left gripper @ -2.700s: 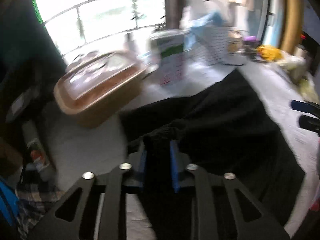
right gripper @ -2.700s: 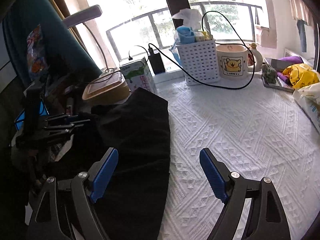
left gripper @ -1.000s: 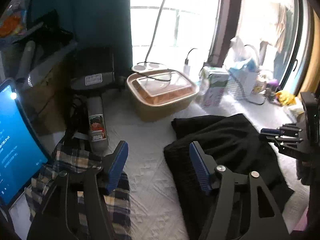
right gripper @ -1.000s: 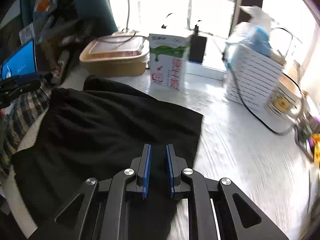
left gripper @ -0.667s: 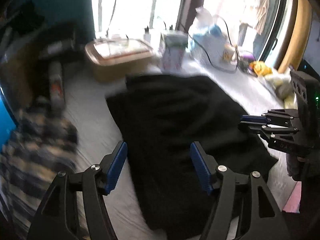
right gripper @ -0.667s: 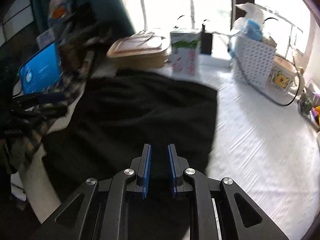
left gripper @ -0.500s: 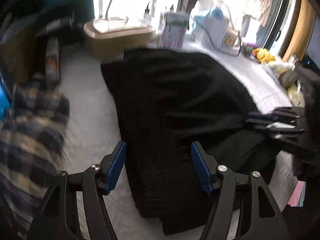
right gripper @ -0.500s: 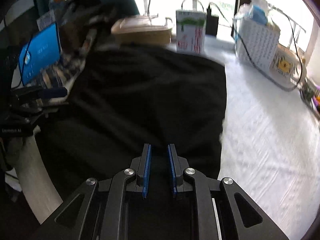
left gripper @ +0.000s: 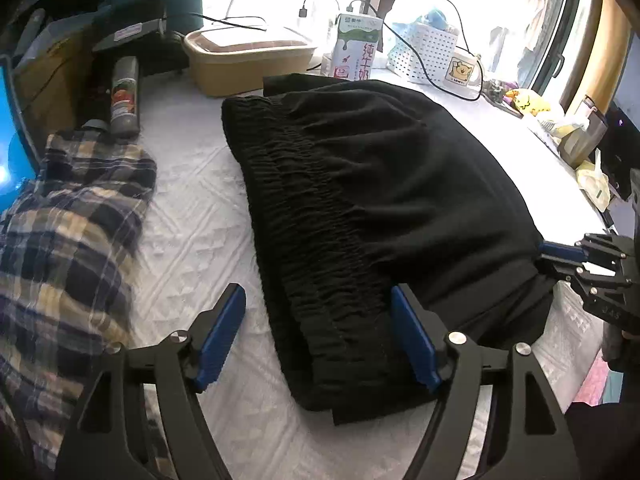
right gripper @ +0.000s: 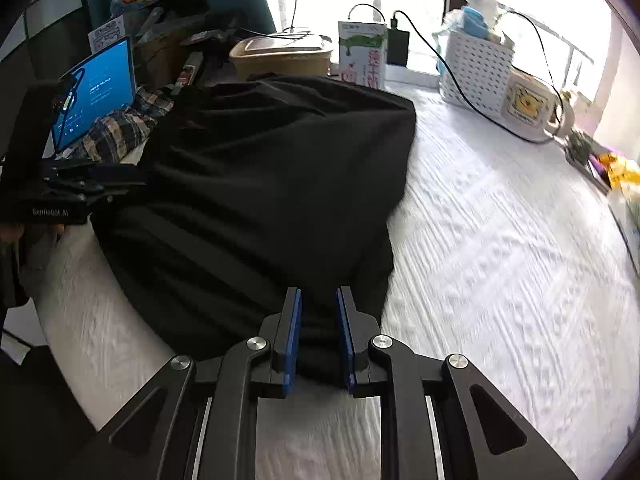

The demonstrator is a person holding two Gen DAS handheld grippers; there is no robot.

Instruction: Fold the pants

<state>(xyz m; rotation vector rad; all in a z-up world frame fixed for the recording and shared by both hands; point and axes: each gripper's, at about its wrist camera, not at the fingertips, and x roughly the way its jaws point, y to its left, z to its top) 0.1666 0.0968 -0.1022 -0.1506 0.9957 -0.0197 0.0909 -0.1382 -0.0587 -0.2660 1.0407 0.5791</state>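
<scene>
- Black pants, folded into a thick layered stack, lying on the white textured tabletop, nearer its left side and front edge.
- Gathered elastic waistband running along the stack's left edge, ribbed and puckered, from the far end down to the near corner.
- Upper layer smooth and matte with a few soft creases; lower layers sticking out a little at the near right corner.
- Left tool straddling the near end of the waistband, blue pads well apart and opening, cloth lying between them, neither pad seen pressing on it.
- Right tool at the near right corner of the stack, narrow gap between its blue pads, clenched on a bunch of black cloth.
- Plaid garment crumpled just left of the pants, apart from them.
- Beyond the far end: tan lidded box, milk carton, white perforated basket, mug with a bear print, black cable trailing over the basket.
- Lit blue screen at the far left.
</scene>
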